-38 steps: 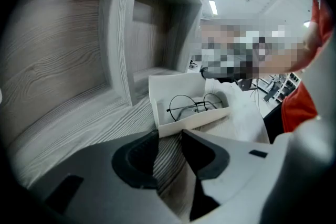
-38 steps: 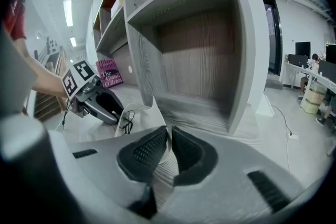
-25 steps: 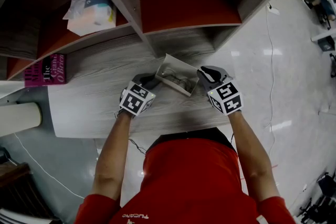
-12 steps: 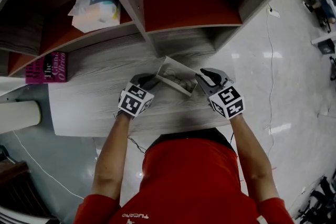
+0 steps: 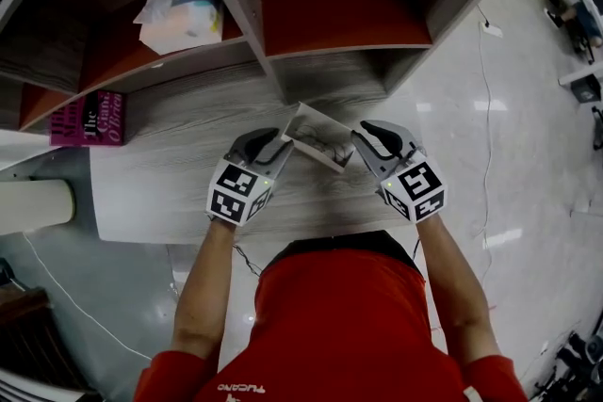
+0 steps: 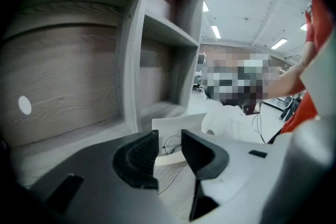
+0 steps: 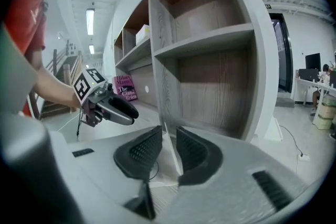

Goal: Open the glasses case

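While the lid [image 7: 170,149] of the glasses case [image 5: 318,135] stands as a thin white panel between the jaws of the right gripper [image 7: 168,131], those jaws have just been opening. A sliver of space is seen beside the panel, so the lid is judged to be loosely bracketed, not clamped. The jaws of the left gripper [image 6: 169,136] are set wide, and the cream end wall [image 6: 169,159] of the case's tray is spanned from pad to pad, which is read as a grasp. Spectacles [image 6: 170,144] are glimpsed inside the tray.

The case is found on the grey wood-grain desk [image 5: 170,174], just in front of the shelf unit [image 5: 240,5] and between the two grippers, with its lid upright. The opening itself is therefore considered accomplished, and only letting go appears to remain.

Compared with the frame one second earlier, the marker cubes [image 5: 236,193] [image 5: 415,190] are shown larger and nearer the person's red shirt [image 5: 349,315]. The case is seen in much the same spot and is already open in both. Farther out, a pink book [image 5: 87,118] and a white bag [image 5: 179,0] on the shelves are unchanged.
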`<state>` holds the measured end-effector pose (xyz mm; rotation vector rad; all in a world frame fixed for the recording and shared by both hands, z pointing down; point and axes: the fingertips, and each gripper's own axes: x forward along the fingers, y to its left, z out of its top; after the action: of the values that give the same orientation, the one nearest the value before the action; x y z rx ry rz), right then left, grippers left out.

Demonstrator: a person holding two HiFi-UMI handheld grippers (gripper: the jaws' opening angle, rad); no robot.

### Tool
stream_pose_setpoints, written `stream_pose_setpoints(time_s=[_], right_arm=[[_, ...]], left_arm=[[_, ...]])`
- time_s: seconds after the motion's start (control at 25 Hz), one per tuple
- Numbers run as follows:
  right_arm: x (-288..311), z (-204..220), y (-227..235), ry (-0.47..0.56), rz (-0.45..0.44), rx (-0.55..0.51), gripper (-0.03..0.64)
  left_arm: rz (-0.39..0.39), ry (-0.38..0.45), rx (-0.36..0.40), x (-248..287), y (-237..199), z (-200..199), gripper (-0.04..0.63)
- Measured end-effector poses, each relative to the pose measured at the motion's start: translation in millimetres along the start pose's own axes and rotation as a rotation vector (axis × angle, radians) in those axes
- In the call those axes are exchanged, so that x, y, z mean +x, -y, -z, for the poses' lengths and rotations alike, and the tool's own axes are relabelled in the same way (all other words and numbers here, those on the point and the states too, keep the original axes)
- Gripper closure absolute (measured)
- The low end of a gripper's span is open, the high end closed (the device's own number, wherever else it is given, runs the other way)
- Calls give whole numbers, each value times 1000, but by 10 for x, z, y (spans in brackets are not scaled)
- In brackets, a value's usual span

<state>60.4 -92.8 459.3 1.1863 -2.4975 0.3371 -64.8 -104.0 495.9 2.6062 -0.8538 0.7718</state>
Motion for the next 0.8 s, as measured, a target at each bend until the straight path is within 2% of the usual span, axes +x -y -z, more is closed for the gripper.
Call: stream_pose_setpoints(time_s=[0.32, 0.48, 0.6, 0.8], right_arm=[[-364, -643, -181, 187, -1, 2, 558], [-548, -922, -311, 274, -2, -1, 579], [-682, -1101, -416, 334, -6, 2, 597], [-892, -1325, -597, 426, -17, -3, 611]], left_arm=[[-25, 345, 38, -535, 354, -941, 515], [-48, 478, 24, -851, 518, -1343, 543], [-61, 553, 29, -1036, 634, -1530, 561], [-73, 593, 61, -1197, 800, -1571, 578]])
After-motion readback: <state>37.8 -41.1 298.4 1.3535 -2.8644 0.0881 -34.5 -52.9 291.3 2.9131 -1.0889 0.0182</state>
